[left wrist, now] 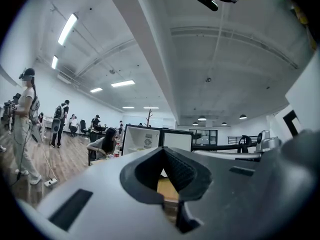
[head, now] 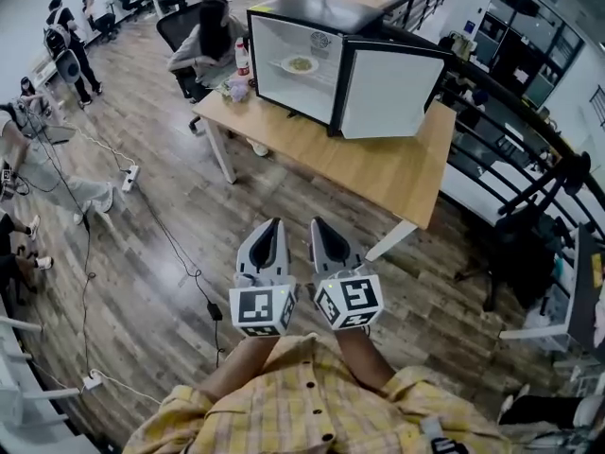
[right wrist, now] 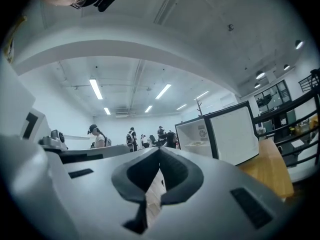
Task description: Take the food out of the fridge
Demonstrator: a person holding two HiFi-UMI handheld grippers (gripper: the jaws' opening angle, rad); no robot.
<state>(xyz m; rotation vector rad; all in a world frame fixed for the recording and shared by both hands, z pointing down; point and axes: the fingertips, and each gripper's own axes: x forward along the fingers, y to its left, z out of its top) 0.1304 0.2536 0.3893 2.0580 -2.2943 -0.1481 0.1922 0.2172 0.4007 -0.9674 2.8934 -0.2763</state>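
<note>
A small black fridge stands on a wooden table with its door swung open to the right. On its white shelf lies a plate of food. Both grippers are held close to my body, well short of the table. The left gripper and the right gripper are side by side, each shut with nothing in it. In the left gripper view the left gripper points at the fridge. In the right gripper view the right gripper sits left of the fridge and plate.
A person sits on an office chair at the table's far left corner, beside a bottle. Cables and a power strip lie on the wooden floor to my left. A black railing runs behind the table on the right.
</note>
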